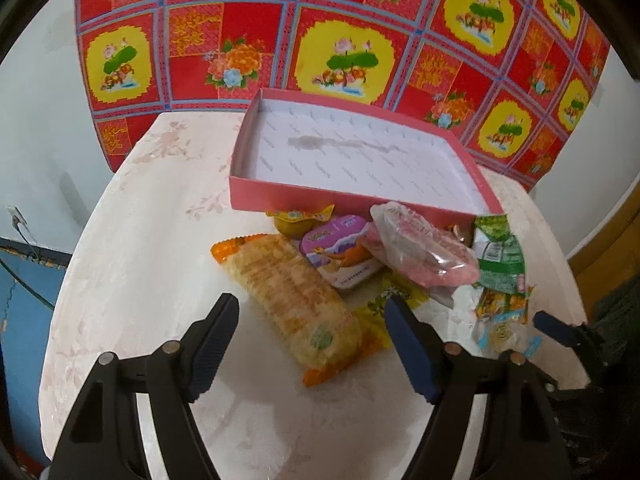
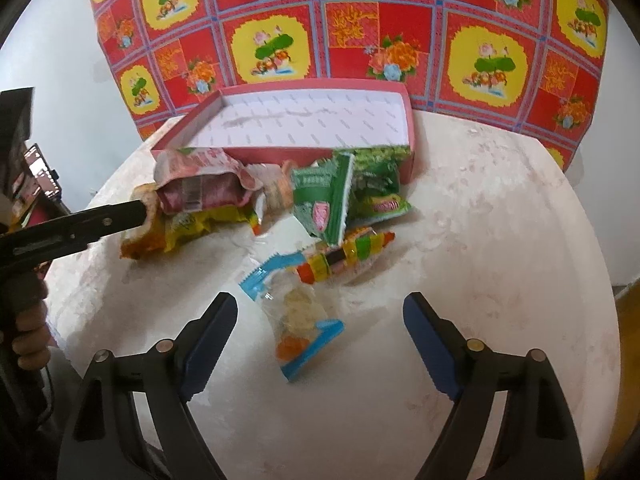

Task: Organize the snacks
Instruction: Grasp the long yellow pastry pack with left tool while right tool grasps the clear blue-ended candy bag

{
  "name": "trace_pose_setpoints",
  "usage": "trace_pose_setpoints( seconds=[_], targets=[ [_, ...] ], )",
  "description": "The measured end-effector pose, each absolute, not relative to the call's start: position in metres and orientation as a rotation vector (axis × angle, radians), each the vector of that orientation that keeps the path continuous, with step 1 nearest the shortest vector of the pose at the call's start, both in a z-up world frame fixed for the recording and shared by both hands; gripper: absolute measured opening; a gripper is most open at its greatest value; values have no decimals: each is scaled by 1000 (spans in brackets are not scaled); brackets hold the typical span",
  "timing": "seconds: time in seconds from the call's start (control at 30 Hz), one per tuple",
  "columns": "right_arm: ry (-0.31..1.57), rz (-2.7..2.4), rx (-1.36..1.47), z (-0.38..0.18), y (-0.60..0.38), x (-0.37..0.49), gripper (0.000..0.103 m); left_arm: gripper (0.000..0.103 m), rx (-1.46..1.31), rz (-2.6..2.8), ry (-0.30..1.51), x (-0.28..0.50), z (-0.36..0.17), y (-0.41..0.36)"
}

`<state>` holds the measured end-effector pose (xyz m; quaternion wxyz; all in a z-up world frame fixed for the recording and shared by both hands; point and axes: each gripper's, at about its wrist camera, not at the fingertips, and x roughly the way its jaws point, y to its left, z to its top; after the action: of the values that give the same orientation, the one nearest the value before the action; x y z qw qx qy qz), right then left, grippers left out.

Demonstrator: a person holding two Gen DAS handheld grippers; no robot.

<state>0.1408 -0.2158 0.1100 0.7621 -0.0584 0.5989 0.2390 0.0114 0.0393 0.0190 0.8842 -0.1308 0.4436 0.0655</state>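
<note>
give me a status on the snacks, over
Both tools open, left tool over the wafer pack, right tool over the blue pack. Box empty, snacks piled before it. Nothing blocking.

We see the box (image 1: pixel 362 156) at the far side of the table (image 1: pixel 132 240), before the patterned cloth (image 1: pixel 344 24). The snacks lie in a heap just in front of it: the long wafer pack (image 1: pixel 296 304) leftmost, the small tub (image 1: pixel 340 250) behind it, the clear bag (image 2: pixel 298 320) nearest us.

Round pale table (image 1: pixel 132 216), red-and-yellow floral cloth (image 1: pixel 344 40) behind, white walls (image 1: pixel 40 120).
</note>
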Motion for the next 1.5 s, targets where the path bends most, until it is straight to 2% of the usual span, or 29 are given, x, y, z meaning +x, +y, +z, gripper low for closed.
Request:
trace_pose_setpoints(
  seconds=[0.1,0.23,0.37,0.97,1.03,1.1,1.23,1.3,1.4,1.5],
  targets=[
    [1302,527,-130,111,-215,142,87,74,-263,141,948,18,13,38],
    [1316,522,-118,107,-216,144,86,61,-218,155,979,20,5,39],
    [1327,521,-108,103,-218,144,85,55,-242,151,963,13,4,48],
    [1358,518,-146,92,-211,138,78,54,-194,164,922,22,2,52],
    [1352,519,-158,92,-210,137,74,54,-199,163,916,21,1,52],
    [1344,523,-170,93,-208,135,64,53,-196,169,911,21,1,52],
    [1342,529,-171,95,-208,134,54,47,-194,181,905,19,1,53],
    [1343,538,-162,96,-209,134,42,45,-199,183,909,18,2,55],
    [1346,551,-146,97,-210,133,33,43,-208,188,915,15,3,56],
    [1342,558,-143,98,-209,132,31,43,-229,179,913,9,3,57]
  ],
)
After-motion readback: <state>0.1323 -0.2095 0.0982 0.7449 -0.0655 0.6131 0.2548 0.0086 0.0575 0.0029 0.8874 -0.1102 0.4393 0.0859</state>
